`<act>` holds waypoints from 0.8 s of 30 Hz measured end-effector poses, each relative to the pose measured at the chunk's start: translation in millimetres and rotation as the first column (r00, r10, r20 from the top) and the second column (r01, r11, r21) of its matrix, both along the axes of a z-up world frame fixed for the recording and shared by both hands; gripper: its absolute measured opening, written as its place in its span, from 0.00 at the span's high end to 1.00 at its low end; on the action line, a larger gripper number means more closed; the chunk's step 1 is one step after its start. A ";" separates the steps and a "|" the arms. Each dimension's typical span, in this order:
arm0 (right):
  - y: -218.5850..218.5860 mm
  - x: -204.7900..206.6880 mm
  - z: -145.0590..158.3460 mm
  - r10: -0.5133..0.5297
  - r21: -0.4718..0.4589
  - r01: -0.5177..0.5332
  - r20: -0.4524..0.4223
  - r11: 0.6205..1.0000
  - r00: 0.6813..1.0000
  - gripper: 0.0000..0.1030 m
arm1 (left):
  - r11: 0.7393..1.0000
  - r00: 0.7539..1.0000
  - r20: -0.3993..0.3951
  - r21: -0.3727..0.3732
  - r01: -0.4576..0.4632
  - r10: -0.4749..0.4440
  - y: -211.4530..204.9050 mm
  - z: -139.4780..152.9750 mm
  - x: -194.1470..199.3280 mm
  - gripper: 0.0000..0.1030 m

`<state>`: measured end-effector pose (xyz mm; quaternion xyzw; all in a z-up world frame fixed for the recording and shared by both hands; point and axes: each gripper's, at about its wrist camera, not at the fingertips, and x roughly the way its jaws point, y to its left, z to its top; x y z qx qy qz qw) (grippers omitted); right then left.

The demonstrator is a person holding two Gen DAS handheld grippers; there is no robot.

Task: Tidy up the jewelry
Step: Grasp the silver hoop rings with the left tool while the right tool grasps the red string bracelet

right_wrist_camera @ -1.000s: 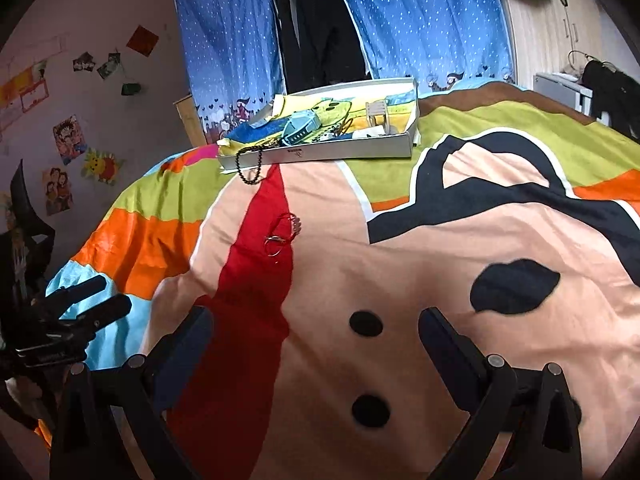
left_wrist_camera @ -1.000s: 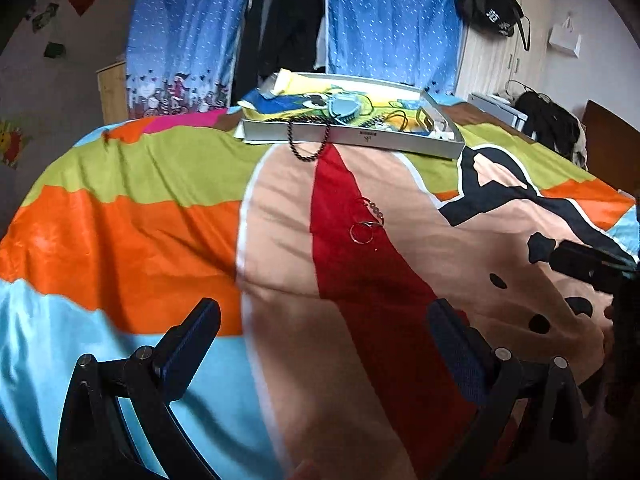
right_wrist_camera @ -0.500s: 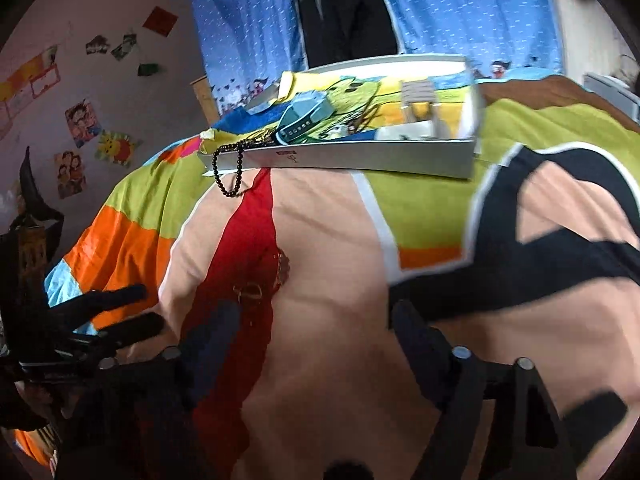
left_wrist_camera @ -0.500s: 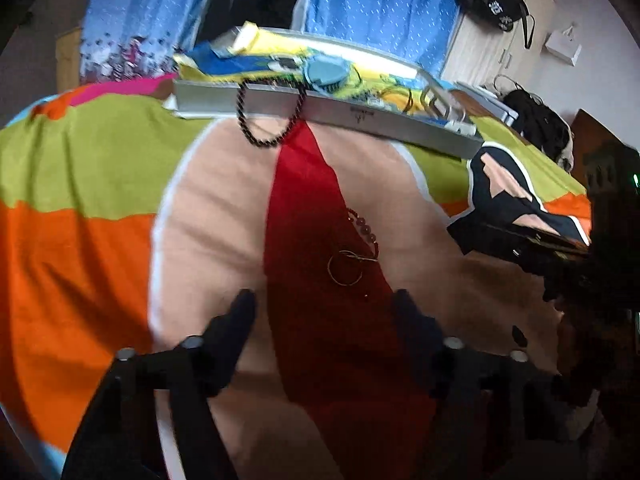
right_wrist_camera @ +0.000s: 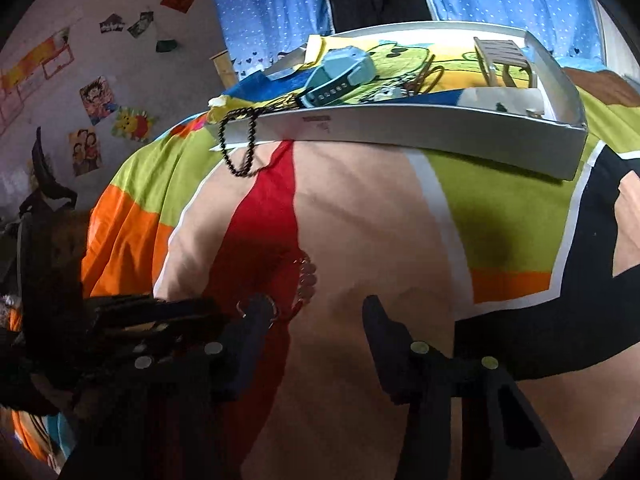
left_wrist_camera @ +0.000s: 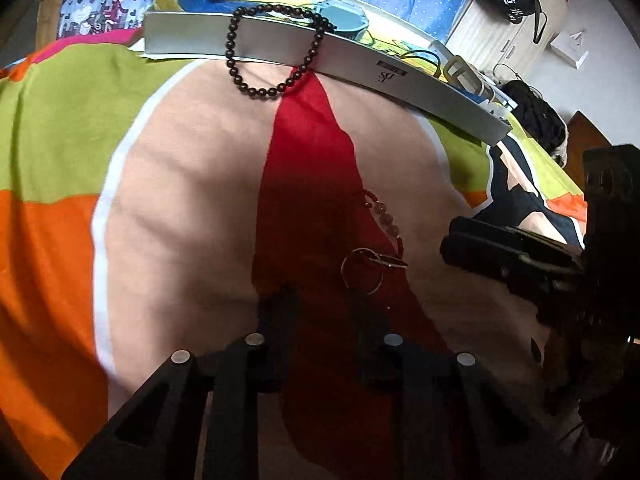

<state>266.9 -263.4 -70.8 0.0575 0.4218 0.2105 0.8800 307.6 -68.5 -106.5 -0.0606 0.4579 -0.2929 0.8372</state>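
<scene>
The red bead bracelet (left_wrist_camera: pixel 384 220) lies on the red stripe of the bedspread (left_wrist_camera: pixel 180 200), and a thin wire ring (left_wrist_camera: pixel 362 270) touches its near end. The left gripper (left_wrist_camera: pixel 326 308) is just near of the ring; its jaws are closing, a narrow gap remains, nothing is between them. The right gripper (right_wrist_camera: pixel 316 316) (coming from the right) is also closing, wider, over bare cloth. Far behind, a black bead bracelet (left_wrist_camera: pixel 272 52) hangs over the wall of the white tray (left_wrist_camera: pixel 420 80).
</scene>
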 end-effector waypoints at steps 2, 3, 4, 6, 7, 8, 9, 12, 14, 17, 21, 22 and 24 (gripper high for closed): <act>1.3 -1.5 -1.4 0.002 -0.005 -0.002 -0.007 1.000 1.000 0.57 | 1.000 1.000 -0.004 -0.003 0.011 -0.011 -2.0 -1.2 2.4 0.81; 1.3 -0.9 -2.2 -0.001 -0.005 0.001 -0.010 1.000 1.000 0.57 | 1.000 1.000 -0.005 -0.002 0.016 -0.016 -3.1 -2.1 4.3 0.81; 0.6 0.4 -3.1 -0.004 -0.005 0.004 -0.014 1.000 1.000 0.58 | 1.000 1.000 -0.008 0.003 0.018 -0.018 -3.8 -3.7 6.5 0.81; 0.4 5.1 -5.3 -0.010 0.000 0.010 -0.022 1.000 1.000 0.61 | 1.000 1.000 -0.015 0.008 0.019 -0.019 -5.8 -5.5 9.7 0.81; -0.5 7.7 -7.0 -0.016 0.001 0.016 -0.028 1.000 0.999 0.61 | 1.000 1.000 -0.019 0.010 0.019 -0.019 -7.2 -6.5 10.9 0.81; -0.7 9.7 -7.9 -0.019 0.001 0.019 -0.032 1.000 0.999 0.61 | 1.000 1.000 -0.023 0.007 0.018 -0.018 -6.4 -7.0 12.6 0.81; -0.9 11.7 -9.1 -0.021 0.002 0.021 -0.035 1.000 0.999 0.61 | 1.000 1.000 -0.025 0.005 0.018 -0.018 -6.4 -7.1 13.6 0.81; 0.1 14.9 -11.2 -0.020 0.001 0.020 -0.040 1.000 0.999 0.64 | 1.000 0.999 -0.031 0.015 0.020 -0.019 -7.6 -8.4 17.1 0.81; 0.5 14.9 -12.2 -0.020 -0.002 0.020 -0.043 1.000 0.999 0.65 | 0.999 0.999 -0.030 0.031 0.025 -0.024 -10.8 -9.0 19.5 0.81; -1.2 16.0 -13.2 -0.025 -0.002 0.025 -0.046 1.000 0.999 0.65 | 0.997 0.999 -0.032 0.068 0.028 -0.026 -18.5 -10.8 22.2 0.82; 1.4 20.1 -13.8 -0.024 -0.015 0.023 -0.056 1.000 0.998 0.65 | 0.993 0.999 -0.032 0.114 0.021 -0.018 -27.2 -13.9 25.5 0.89; 1.9 21.5 -13.9 -0.021 -0.022 0.020 -0.059 1.000 0.998 0.65 | 0.992 0.999 -0.032 0.123 0.018 -0.014 -28.9 -14.8 26.8 0.93; 6.1 25.0 -13.7 -0.012 -0.038 0.010 -0.063 0.999 0.998 0.65 | 0.992 0.999 -0.038 0.129 0.009 -0.004 -28.5 -16.4 29.7 0.98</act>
